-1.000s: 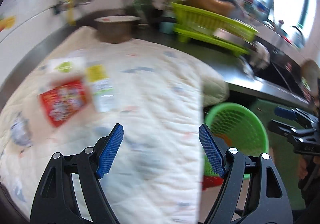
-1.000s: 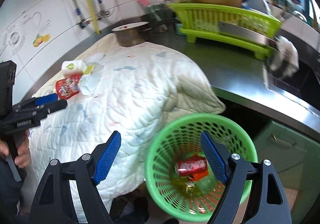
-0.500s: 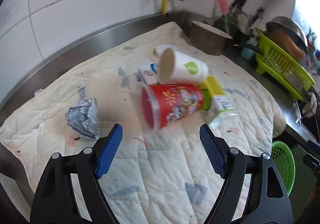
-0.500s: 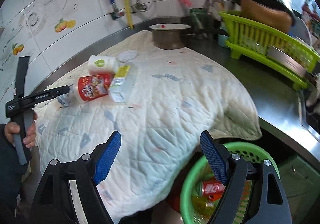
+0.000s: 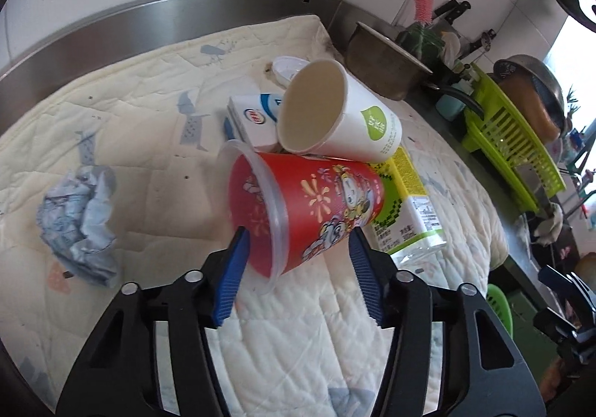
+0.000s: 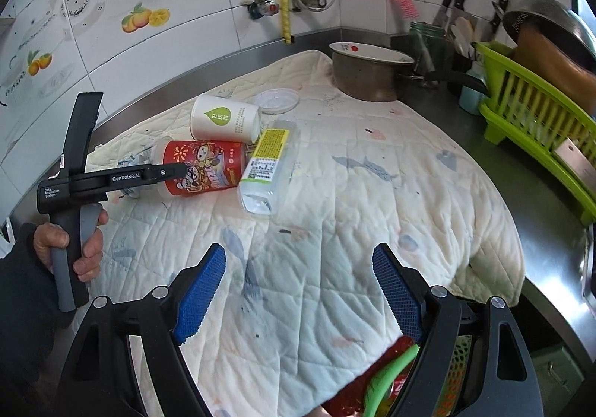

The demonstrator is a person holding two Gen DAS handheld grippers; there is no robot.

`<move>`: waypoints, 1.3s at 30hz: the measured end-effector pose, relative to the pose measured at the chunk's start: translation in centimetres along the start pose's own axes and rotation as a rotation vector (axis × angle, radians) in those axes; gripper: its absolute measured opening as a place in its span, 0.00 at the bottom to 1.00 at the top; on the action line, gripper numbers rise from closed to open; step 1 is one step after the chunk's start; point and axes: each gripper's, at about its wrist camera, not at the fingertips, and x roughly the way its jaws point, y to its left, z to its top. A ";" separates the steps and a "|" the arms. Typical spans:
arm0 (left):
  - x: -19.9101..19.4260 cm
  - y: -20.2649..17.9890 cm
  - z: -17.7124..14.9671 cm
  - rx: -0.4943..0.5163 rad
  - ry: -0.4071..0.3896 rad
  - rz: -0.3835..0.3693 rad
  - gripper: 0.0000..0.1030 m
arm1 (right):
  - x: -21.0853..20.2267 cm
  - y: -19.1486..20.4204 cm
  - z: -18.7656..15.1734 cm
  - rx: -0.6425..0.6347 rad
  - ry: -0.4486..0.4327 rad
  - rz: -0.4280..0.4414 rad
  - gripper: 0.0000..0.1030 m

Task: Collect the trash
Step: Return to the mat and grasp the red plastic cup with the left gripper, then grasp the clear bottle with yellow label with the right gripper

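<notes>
A red printed plastic cup [image 5: 309, 201] lies on its side on the quilt [image 5: 149, 126], and the right wrist view shows the same red cup [image 6: 208, 171]. My left gripper [image 5: 298, 231] is closing on it, with one blue pad against the clear rim and the other against the red wall. Against the cup rest a white paper cup [image 5: 354, 123], a white-and-blue carton [image 5: 253, 119] and a clear bottle with a yellow-green label [image 5: 406, 208]. A crumpled paper ball [image 5: 78, 223] lies to the left. My right gripper [image 6: 298, 249] hangs open over the quilt's front, holding nothing.
The green trash basket [image 6: 391, 368] sits below the counter edge with red wrappers inside. A clear lid [image 6: 277, 100], a metal pot [image 6: 365, 74] and a green dish rack [image 6: 536, 111] stand at the back right. A hand [image 6: 67, 242] holds the left gripper's handle.
The left gripper swung from the basket side to the trash pile, came down on the red cup, and its jaws narrowed around it. The right gripper shifted from above the basket to over the quilt.
</notes>
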 end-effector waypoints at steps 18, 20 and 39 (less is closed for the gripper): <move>-2.6 -0.7 -1.6 0.054 -0.063 -0.061 0.04 | 8.2 2.1 5.8 -0.005 0.053 0.054 0.76; -3.1 -0.1 -1.7 0.053 -0.068 -0.054 0.04 | 9.6 2.4 6.5 0.001 0.065 0.045 0.72; -3.3 2.0 -3.1 0.030 -0.030 -0.039 0.07 | 18.3 1.8 8.4 0.098 0.204 0.012 0.43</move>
